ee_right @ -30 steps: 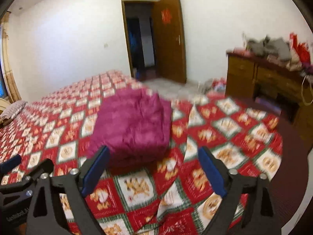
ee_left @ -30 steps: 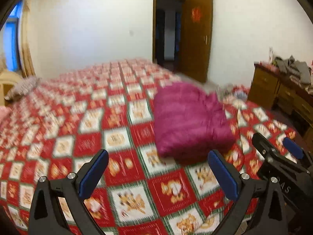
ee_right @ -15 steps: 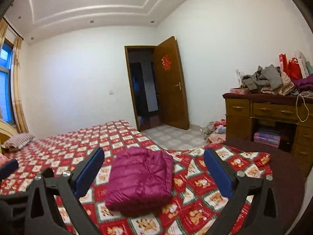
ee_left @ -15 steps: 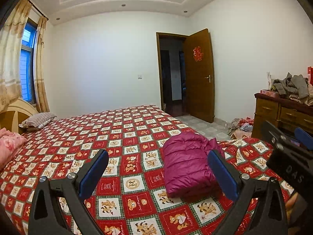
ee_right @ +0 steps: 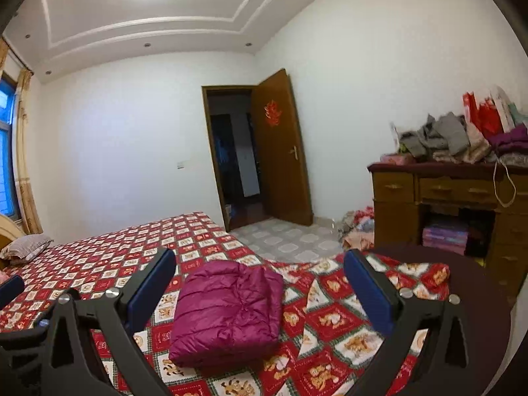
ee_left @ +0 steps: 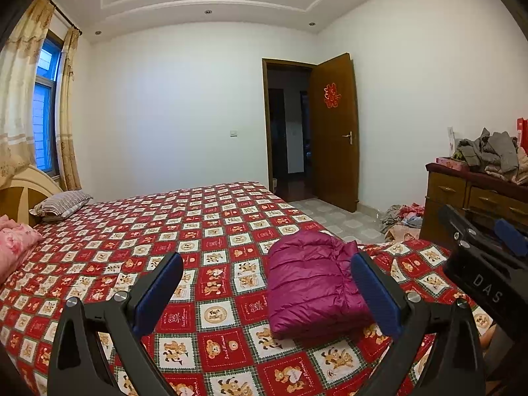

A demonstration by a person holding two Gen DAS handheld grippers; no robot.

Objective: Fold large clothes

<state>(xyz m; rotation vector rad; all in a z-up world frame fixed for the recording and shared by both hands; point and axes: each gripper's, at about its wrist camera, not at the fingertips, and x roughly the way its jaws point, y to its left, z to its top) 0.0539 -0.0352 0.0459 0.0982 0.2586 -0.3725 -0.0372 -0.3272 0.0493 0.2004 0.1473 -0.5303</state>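
A magenta puffer jacket (ee_left: 313,283) lies folded into a compact bundle on the red patterned bedspread (ee_left: 204,231), near the bed's right foot corner. It also shows in the right wrist view (ee_right: 227,310). My left gripper (ee_left: 267,293) is open and empty, held back from and above the bed, with the jacket just inside its right finger. My right gripper (ee_right: 260,287) is open and empty, with the jacket seen between its fingers. The right gripper's body (ee_left: 485,270) shows at the right edge of the left wrist view.
A wooden dresser (ee_right: 452,198) piled with clothes stands at the right. Loose clothes (ee_right: 356,227) lie on the tiled floor by it. An open door (ee_left: 333,132) is in the far wall. Pillows (ee_left: 59,204) lie at the headboard, far left.
Both grippers have pulled back and tilted up from the jacket, so it looks smaller and the ceiling is in view. The jacket has not moved.
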